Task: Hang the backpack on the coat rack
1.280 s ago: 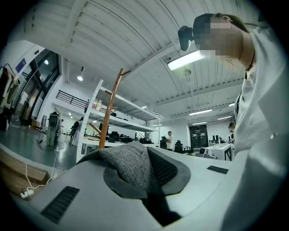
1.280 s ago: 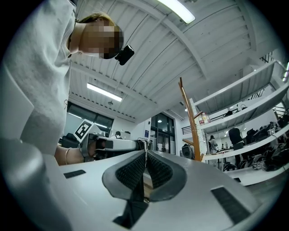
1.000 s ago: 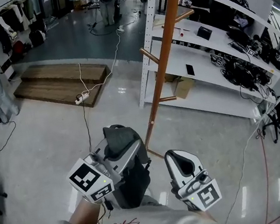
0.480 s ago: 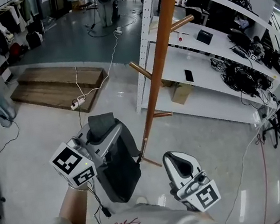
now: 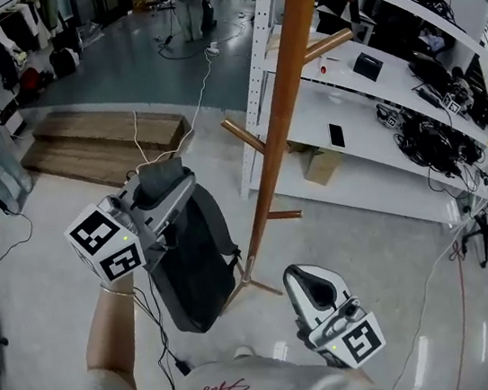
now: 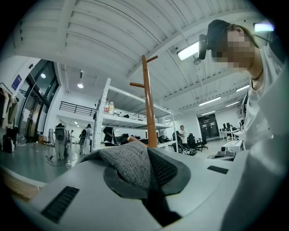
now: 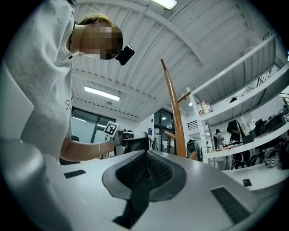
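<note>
Head view puts the dark grey fabric backpack (image 5: pixel 190 261) hanging long-axis vertical beneath my left gripper (image 5: pixel 163 191), jaws clamped on its top fabric. The tall orange wooden coat rack (image 5: pixel 281 111) stands just right of it, nearest peg (image 5: pixel 242 135) angled toward the bag. My right gripper (image 5: pixel 316 292), jaws together and empty, is farther from that peg. The bag's contents are hidden.

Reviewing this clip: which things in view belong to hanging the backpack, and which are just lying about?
Job in hand: backpack, gripped at its top by the left gripper; coat rack; right gripper, shut and empty.
Lying about: white shelving, wooden platform, cardboard box, floor cable.
</note>
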